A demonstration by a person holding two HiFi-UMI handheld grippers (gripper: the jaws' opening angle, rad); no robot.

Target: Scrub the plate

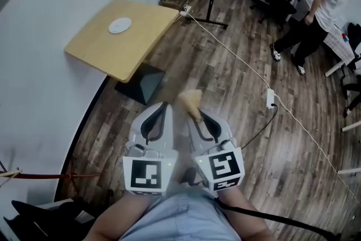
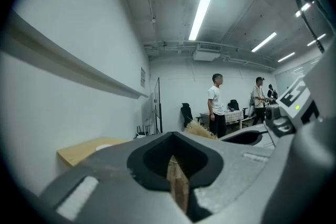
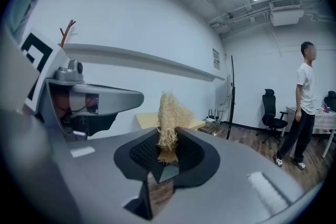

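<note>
Holding both grippers about level and close in front of my body, I am standing well back from the work. My left gripper [image 1: 162, 112] is carrying nothing, its jaws pressed together. I am reading that as keeping it free to steady the plate once I get there. My right gripper [image 1: 198, 117] is clamping the scrubber [image 1: 190, 100], a straw-coloured tuft of coarse fibres. It is pinching the tuft low down so that the bristly end is sticking out past the jaws, ready to rub on a surface.

Beyond the jaws the dark wooden floor [image 1: 237, 93] is stretching away. Farther off to the left, the wooden table [image 1: 132, 51] is standing by the white wall. The plate [image 1: 119, 25] is lying on the table towards its far end, well apart from both grippers. It is looking white, round and flat, with a faint ring near its middle. From this far I am not making out any dirt on it. I am judging that scrubbing is not yet under way and that walking over comes first.
</note>
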